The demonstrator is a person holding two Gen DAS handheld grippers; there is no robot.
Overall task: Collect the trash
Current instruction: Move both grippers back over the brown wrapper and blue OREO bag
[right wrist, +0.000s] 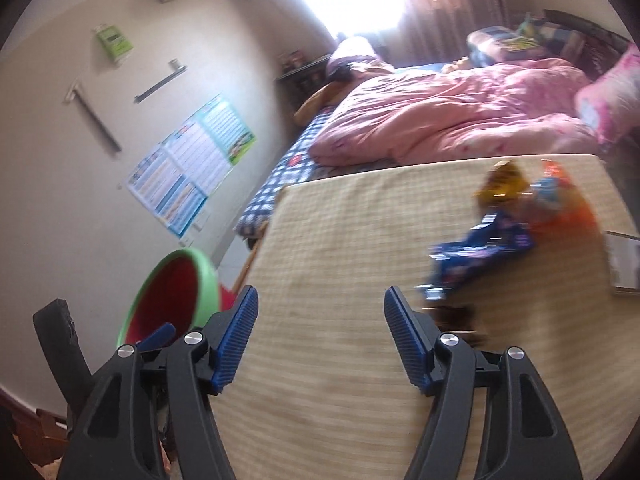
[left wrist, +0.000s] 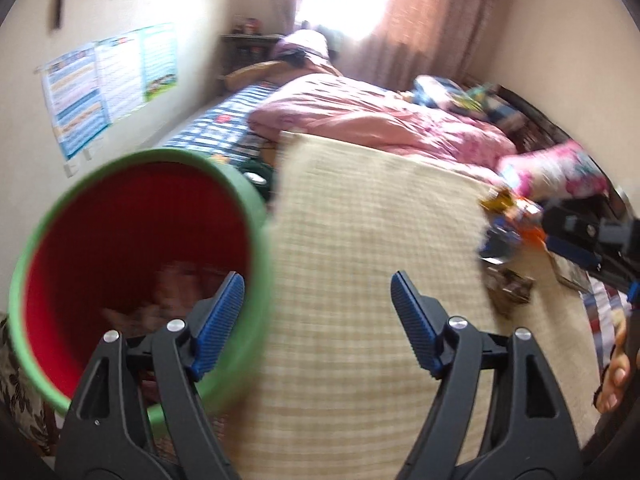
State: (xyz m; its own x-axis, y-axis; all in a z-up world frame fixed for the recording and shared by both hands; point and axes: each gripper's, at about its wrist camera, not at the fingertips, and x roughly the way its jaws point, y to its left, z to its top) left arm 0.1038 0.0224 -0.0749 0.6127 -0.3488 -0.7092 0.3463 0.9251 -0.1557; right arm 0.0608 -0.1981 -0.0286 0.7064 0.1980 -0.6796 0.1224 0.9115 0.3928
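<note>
The bin (left wrist: 132, 264), green outside and red inside, stands off the left edge of the table (left wrist: 360, 280), its round mouth tilted toward the left wrist camera; pale crumpled scraps lie blurred at its bottom. The left gripper (left wrist: 318, 324) hangs over that left edge, one blue pad in front of the bin's rim and the other over the cloth, jaws well apart with nothing between them.

In the right wrist view the right gripper (right wrist: 320, 338) is over the near middle of the table, its jaws likewise spread and empty. The trash (right wrist: 516, 216) lies in a loose heap toward the far right corner: a blue wrapper (right wrist: 480, 252) with its long axis slanting from the near left up to the far right, a yellow wrapper (right wrist: 504, 182) behind it, and an orange packet (right wrist: 568, 208) just beside them. All are smeared by blur, so their print cannot be read. A dark scrap (right wrist: 456, 314) sits close to the right pad.

The table wears a beige checked cloth. Behind its far edge is a bed (right wrist: 280, 184) with a pink quilt (right wrist: 440, 116) over a blue checked sheet. Posters (right wrist: 192, 164) hang on the left wall, and a bright window with curtains (right wrist: 448, 4) glares at the back.
</note>
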